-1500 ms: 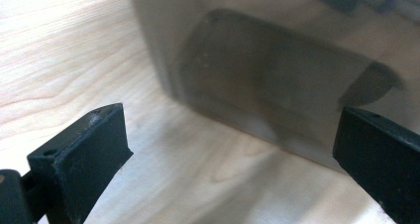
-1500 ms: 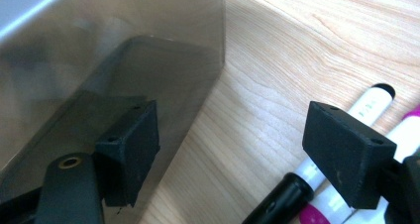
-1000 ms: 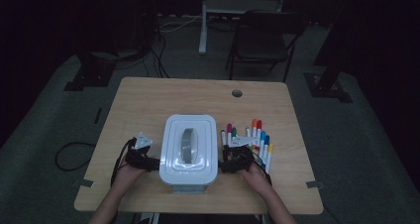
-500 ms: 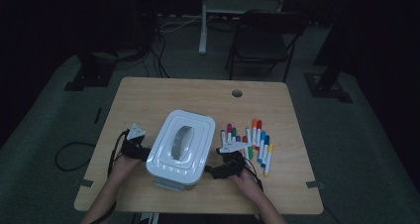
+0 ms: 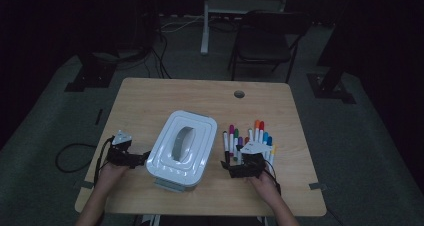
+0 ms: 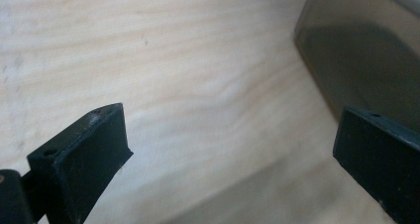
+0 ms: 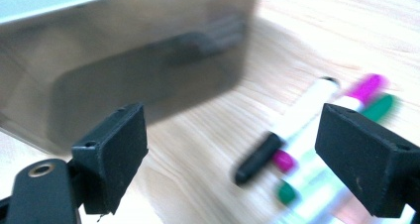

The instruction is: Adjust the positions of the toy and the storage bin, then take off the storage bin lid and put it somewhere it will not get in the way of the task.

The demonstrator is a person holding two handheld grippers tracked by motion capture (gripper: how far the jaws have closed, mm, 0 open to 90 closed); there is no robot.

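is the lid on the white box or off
On. The white lid with its grey handle covers the box fully.

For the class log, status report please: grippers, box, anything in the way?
Left gripper open, beside the lidded box. Right gripper open, empty, between box and markers. Box turned askew on table. Nothing blocking.

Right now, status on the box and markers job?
Done: box sits lidded, skewed, beside the markers. In hand: nothing; left gripper and right gripper are both open, flanking the box. Left: lid not yet off, markers all lying on the table.
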